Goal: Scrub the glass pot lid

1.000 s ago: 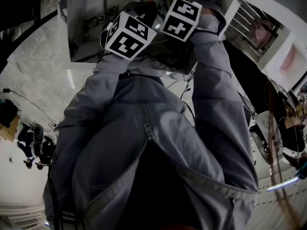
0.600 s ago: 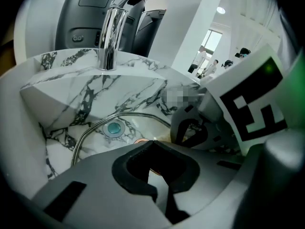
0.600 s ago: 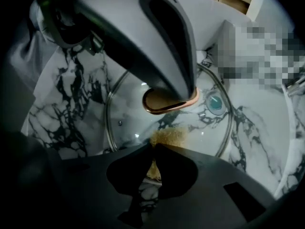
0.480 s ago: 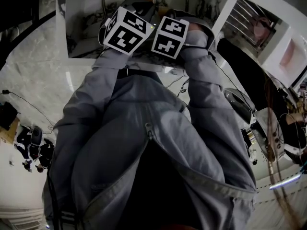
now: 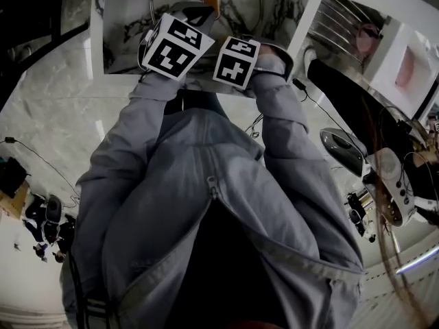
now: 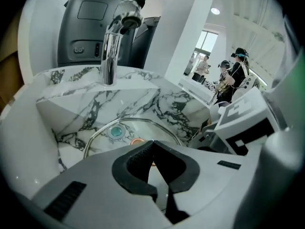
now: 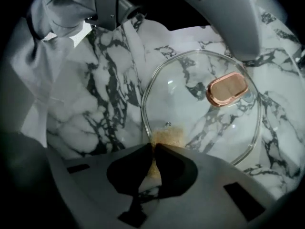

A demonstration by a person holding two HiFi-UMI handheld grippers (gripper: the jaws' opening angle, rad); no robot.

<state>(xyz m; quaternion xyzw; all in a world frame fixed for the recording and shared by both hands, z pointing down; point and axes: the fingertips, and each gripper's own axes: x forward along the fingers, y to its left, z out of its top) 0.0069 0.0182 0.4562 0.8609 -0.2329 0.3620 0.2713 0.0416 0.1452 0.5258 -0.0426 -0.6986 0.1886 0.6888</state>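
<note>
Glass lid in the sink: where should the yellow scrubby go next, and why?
Probably slide the right gripper, whose fingers pinch the small yellow scrubbing pad, across the round glass pot lid toward its copper-coloured knob; the pad sits only at the near rim.

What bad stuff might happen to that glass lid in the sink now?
1. The glass lid rests in the hard marble sink; pushing with the yellow scrub pad might slide it against the stone and chip it.
2. The pad sticks out past the right gripper's shut jaws, so hard rubbing may tug it free.
3. The left gripper is shut near the lid; I can't tell whether it grips it, so the lid may not be steadied.
</note>
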